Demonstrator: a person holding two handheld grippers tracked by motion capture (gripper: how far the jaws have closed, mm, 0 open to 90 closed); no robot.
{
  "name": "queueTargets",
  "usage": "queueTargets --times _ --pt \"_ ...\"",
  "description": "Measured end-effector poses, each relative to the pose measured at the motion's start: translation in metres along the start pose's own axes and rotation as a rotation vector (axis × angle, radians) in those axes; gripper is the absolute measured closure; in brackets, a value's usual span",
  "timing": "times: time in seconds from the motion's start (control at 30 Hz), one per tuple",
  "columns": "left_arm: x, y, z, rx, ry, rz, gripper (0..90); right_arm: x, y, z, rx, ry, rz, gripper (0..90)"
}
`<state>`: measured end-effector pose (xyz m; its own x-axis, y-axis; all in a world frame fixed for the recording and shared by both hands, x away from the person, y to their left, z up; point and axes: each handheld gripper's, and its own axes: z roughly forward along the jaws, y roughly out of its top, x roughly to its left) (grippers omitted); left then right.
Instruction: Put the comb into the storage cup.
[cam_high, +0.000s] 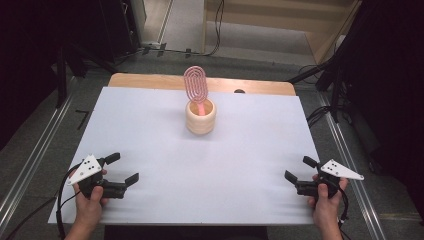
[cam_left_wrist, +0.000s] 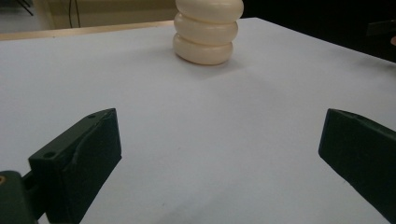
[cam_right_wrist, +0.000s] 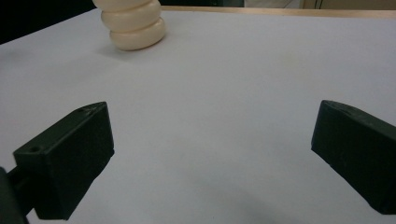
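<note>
A cream ribbed holder (cam_high: 201, 117) stands upright on the white table (cam_high: 150, 125), a bit behind its middle. A pink spiral whisk-like utensil (cam_high: 196, 86) stands in it, loop end up. The same holder (cam_left_wrist: 205, 32) appears at the top of the left gripper view, and the holder (cam_right_wrist: 132, 23) sits top left in the right gripper view. My left gripper (cam_high: 123, 168) rests open near the front left corner, nothing between its jaws. My right gripper (cam_high: 299, 168) is open near the front right edge, also with nothing in it. Both point toward the holder from well short of it.
A wooden table edge (cam_high: 150, 80) shows behind the white sheet. Metal rails (cam_high: 30, 165) run along the floor on both sides, and cables (cam_high: 320, 115) lie at the right. Dark equipment stands around the table.
</note>
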<state>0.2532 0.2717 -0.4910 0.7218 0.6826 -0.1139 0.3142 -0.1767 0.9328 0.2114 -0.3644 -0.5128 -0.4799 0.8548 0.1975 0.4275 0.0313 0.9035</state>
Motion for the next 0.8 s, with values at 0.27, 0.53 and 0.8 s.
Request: queueTargets --times 0.27,0.53,0.8 --pt "0.004 -0.002 -0.008 -0.003 0.017 -0.008 0.0 -0.009 -0.003 -0.008 -0.002 -0.029 0.012 0.0" --pt "0.002 -0.002 -0.006 0.005 0.019 0.009 0.0 -0.011 -0.006 -0.006 0.005 -0.019 0.027 0.0" --pt "0.001 -0.002 -0.005 0.006 0.020 0.009 0.0 -0.011 -0.007 -0.005 0.004 -0.014 0.035 0.0"
